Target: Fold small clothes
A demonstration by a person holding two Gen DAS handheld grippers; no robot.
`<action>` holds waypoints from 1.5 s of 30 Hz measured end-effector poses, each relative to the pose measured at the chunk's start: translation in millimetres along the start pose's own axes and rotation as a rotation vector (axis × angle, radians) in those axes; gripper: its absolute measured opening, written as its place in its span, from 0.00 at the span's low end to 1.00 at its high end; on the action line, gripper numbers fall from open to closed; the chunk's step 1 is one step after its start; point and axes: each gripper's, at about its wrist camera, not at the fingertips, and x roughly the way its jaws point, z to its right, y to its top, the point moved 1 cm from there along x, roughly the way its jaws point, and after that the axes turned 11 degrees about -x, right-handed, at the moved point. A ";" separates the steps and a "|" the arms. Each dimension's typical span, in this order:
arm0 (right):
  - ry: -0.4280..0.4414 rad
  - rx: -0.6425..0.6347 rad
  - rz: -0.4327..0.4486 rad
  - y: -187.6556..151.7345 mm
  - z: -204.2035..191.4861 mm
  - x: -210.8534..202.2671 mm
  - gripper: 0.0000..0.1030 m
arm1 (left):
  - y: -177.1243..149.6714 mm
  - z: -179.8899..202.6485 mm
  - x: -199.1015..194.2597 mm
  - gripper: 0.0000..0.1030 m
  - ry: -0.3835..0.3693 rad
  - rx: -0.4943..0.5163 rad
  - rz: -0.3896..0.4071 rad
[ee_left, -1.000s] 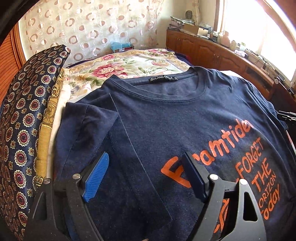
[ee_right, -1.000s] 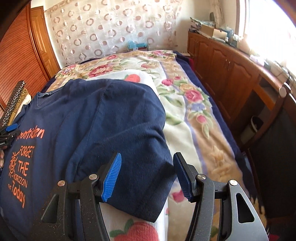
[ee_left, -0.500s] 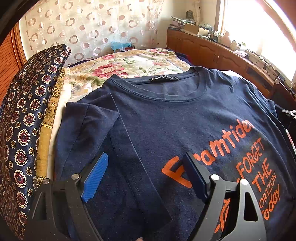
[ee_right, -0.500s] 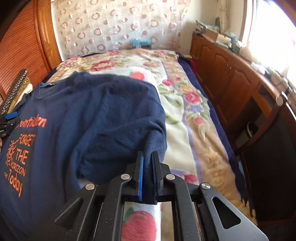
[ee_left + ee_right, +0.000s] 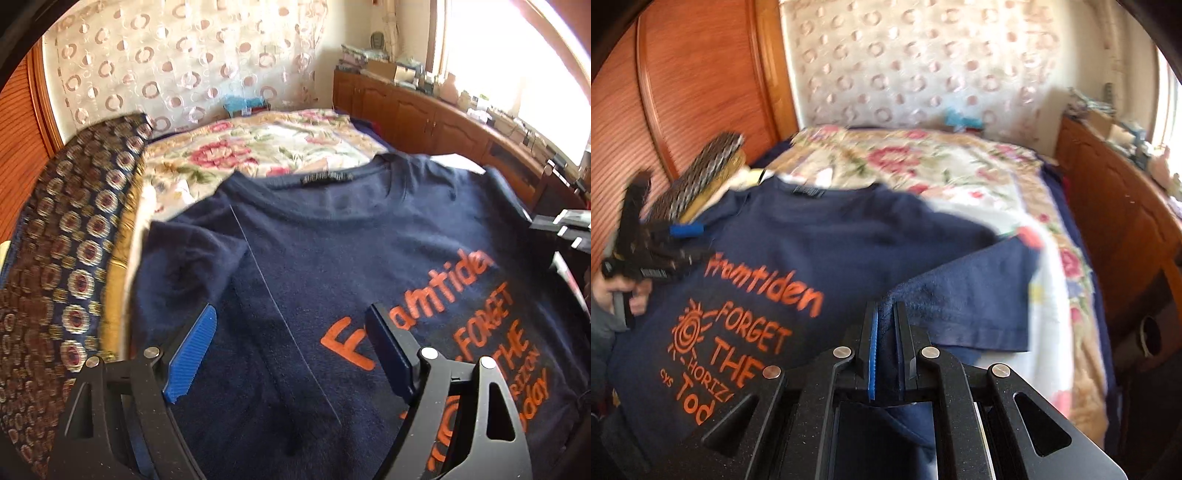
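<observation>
A navy T-shirt [image 5: 369, 251] with orange print lies front up on the bed; it also shows in the right wrist view [image 5: 820, 236]. Its left sleeve [image 5: 192, 266] is folded in over the body. My left gripper [image 5: 291, 350] is open and empty, hovering over the shirt's left side. My right gripper [image 5: 885, 325] is shut on the shirt's right sleeve edge [image 5: 975, 295] and holds it lifted over the shirt body. The left gripper also shows in the right wrist view [image 5: 683, 230] at the far left.
The bed has a floral cover [image 5: 266, 155]. A patterned dark cushion [image 5: 70, 236] lies along the left side. A wooden cabinet [image 5: 443, 118] with clutter runs along the right wall under the window. A wooden wardrobe [image 5: 701, 81] stands at the left.
My right gripper closed on the right sleeve, then lifted it and swung it left over the shirt. The left gripper stayed open and shifted slightly.
</observation>
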 end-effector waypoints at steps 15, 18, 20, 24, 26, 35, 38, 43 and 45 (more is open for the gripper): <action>-0.015 0.047 0.040 10.1 7.5 -10.7 0.30 | -1.7 0.6 -41.4 0.81 -0.044 -0.028 0.084; -0.060 0.081 0.032 5.1 27.2 -13.5 0.30 | -4.2 2.8 -40.5 0.81 -0.044 -0.020 0.080; -0.078 0.109 0.019 0.2 40.8 -11.0 0.30 | -4.5 3.9 -39.6 0.81 -0.045 -0.019 0.078; -0.123 0.135 0.001 -6.3 56.3 -5.4 0.30 | -5.3 4.3 -37.9 0.81 -0.048 -0.021 0.071; -0.145 0.145 -0.011 -8.0 62.1 -0.7 0.30 | -6.4 4.1 -37.0 0.81 -0.048 -0.023 0.067; -0.092 0.214 -0.067 -0.3 61.9 20.3 0.30 | -7.9 2.7 -33.0 0.81 -0.043 -0.032 0.057; -0.052 0.202 -0.079 3.9 58.3 24.7 0.06 | -9.1 1.4 -34.4 0.81 -0.039 -0.032 0.058; -0.060 0.125 -0.038 29.6 41.7 20.6 0.03 | -9.3 -3.8 -38.0 0.81 -0.028 -0.040 0.064; -0.049 0.099 -0.014 39.1 37.7 19.5 0.03 | -8.8 -5.9 -39.9 0.81 -0.028 -0.045 0.068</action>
